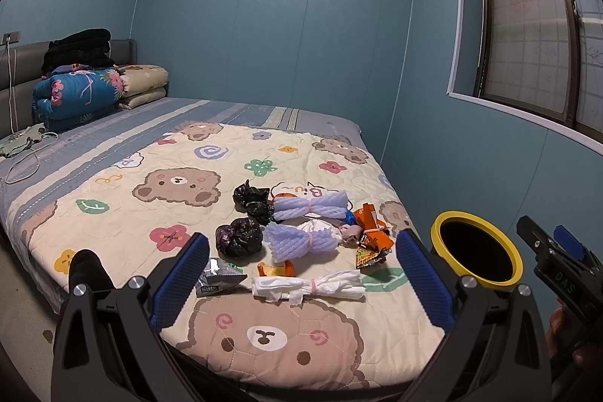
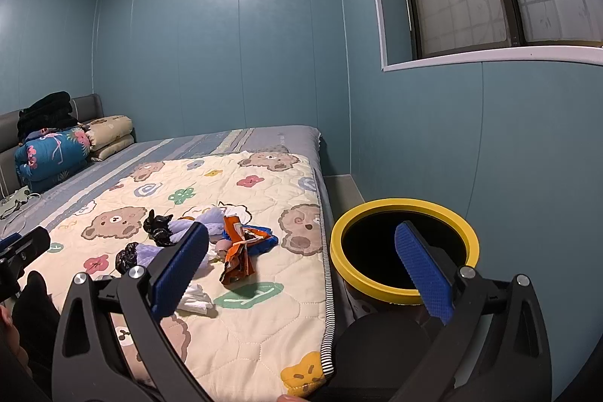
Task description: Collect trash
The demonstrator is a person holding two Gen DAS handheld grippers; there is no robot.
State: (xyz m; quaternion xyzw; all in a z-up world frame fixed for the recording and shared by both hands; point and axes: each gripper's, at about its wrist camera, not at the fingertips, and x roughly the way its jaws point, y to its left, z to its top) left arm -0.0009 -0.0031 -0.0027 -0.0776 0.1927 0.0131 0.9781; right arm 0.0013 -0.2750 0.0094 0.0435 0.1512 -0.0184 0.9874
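Left gripper [image 1: 301, 274] fingers spread wide, empty, hovering over the trash pile [image 1: 301, 236] on the bed quilt [image 1: 150, 213]. Right gripper [image 2: 301, 274] fingers also spread, empty. Yellow-rimmed bin [image 2: 403, 289] on the floor just beside the bed, at 3 o'clock from the pile. White tissue twist [image 1: 309, 287] lies nearest the left fingers.

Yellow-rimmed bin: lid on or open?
Open. The yellow-rimmed bin shows an uncovered round mouth, dark inside; no lid in view. Fill level: cannot tell.
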